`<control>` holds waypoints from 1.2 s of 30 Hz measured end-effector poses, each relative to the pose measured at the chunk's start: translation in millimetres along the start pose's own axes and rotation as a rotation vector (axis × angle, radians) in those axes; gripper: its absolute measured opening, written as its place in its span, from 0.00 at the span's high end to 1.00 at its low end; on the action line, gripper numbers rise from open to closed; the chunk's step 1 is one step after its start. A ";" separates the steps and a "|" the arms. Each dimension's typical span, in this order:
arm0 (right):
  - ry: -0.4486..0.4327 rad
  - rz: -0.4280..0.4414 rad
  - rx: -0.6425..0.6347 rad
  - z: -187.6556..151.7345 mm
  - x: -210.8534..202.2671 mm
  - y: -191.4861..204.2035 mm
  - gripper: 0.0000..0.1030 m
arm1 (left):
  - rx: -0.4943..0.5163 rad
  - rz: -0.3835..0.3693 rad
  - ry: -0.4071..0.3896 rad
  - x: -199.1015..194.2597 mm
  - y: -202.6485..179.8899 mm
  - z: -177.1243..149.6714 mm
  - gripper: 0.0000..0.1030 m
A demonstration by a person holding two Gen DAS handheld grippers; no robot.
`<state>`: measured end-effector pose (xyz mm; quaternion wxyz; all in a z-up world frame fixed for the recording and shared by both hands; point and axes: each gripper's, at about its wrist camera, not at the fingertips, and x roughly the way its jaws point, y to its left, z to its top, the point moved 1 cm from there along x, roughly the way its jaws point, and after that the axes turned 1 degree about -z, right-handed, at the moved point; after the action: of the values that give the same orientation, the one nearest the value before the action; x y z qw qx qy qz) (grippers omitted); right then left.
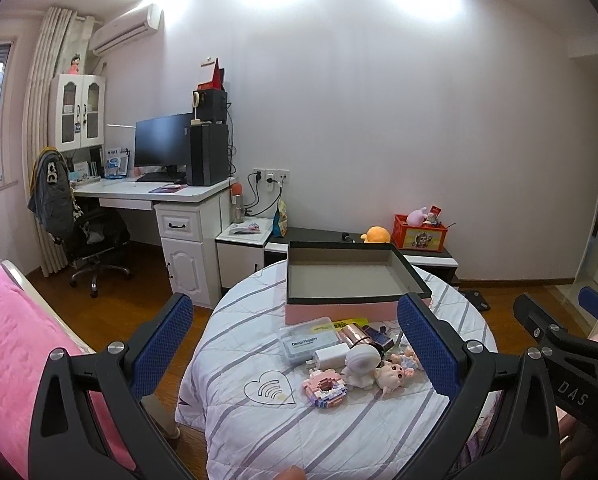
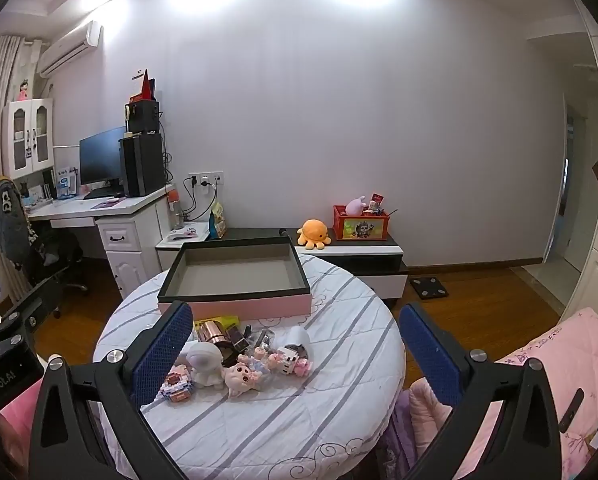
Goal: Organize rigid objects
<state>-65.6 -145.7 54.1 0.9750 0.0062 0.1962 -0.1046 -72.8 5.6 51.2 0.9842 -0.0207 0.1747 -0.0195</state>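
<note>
An empty pink box with a dark rim (image 1: 359, 309) (image 2: 255, 306) sits at the far side of a round table covered by a striped white cloth (image 1: 283, 432) (image 2: 299, 420). In front of it lies a cluster of small objects: a clear dental flosser case (image 1: 307, 340), a white charger (image 1: 331, 357), a white astronaut figure (image 1: 361, 366) (image 2: 206, 362), a pink block donut (image 1: 325, 390) (image 2: 175, 387), a pig doll (image 1: 391, 376) (image 2: 241, 378), a copper cylinder (image 1: 353, 334) (image 2: 213, 332). My left gripper (image 1: 295, 344) and right gripper (image 2: 297, 350) are open and empty, above the table's near side.
A white desk with monitor and computer tower (image 1: 187, 152) stands at back left with an office chair (image 1: 87, 240). A low cabinet (image 2: 359, 252) holds an orange plush (image 2: 314, 234) and a red crate (image 2: 361, 222). Pink bedding (image 1: 15, 340) (image 2: 559, 380) flanks the table.
</note>
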 end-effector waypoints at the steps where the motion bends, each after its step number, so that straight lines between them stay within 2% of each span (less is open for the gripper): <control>1: -0.001 -0.001 0.000 0.1 0.4 -1.0 0.00 | 0.000 0.000 -0.001 -0.2 0.1 -0.1 0.00; 10: -0.017 0.000 -0.002 -0.5 2.9 -1.8 0.00 | 0.001 0.001 -0.001 -0.8 0.1 -0.2 0.00; 24: 0.013 0.002 0.003 -0.5 6.3 -3.0 0.00 | -0.002 0.005 -0.004 -3.8 1.2 -1.1 0.00; 36: -0.022 -0.001 -0.003 -0.9 7.5 -2.8 0.00 | -0.001 0.007 -0.004 -3.3 1.1 -0.1 0.00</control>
<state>-59.8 -149.9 50.5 0.9770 0.0033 0.1856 -0.1049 -76.0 6.8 52.2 0.9846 -0.0206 0.1727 -0.0158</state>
